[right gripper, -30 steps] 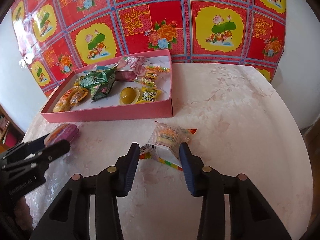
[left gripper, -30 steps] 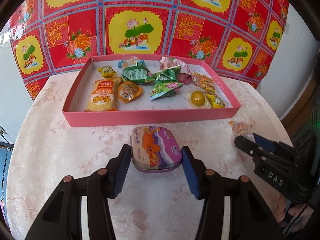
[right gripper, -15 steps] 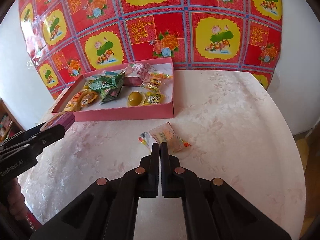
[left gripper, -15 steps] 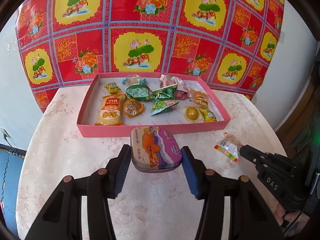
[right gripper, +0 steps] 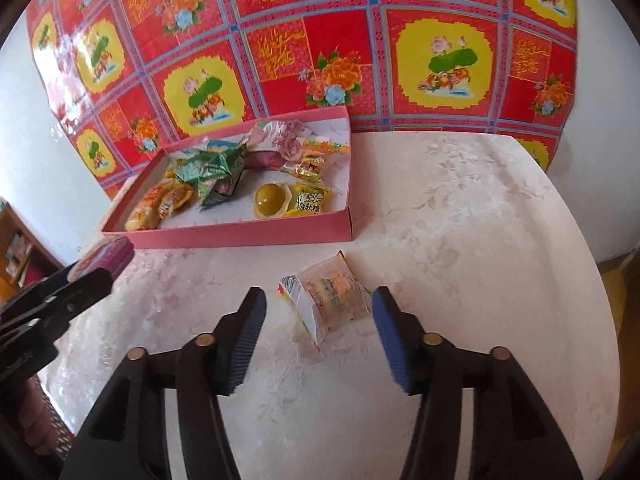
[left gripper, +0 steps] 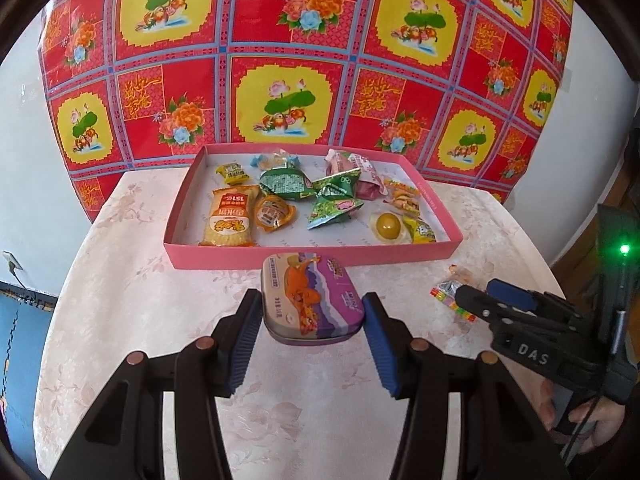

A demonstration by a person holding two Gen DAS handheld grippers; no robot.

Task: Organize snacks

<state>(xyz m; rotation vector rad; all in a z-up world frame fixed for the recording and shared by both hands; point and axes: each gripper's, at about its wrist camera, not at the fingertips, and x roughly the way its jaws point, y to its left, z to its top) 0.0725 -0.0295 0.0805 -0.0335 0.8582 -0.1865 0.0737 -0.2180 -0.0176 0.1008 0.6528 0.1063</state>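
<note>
Left gripper (left gripper: 310, 340) holds the tin (left gripper: 310, 296), now lifted off the table, just short of the box's (left gripper: 312, 258) front wall. Right gripper (right gripper: 318, 330) snapped shut empty — jaws reopening around the packet (right gripper: 330, 300), untouched near the front edge. Regrasp needed.

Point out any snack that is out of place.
One clear snack packet lies on the table, outside the pink box, between the right gripper's opening jaws. The left gripper holds the tin.
</note>
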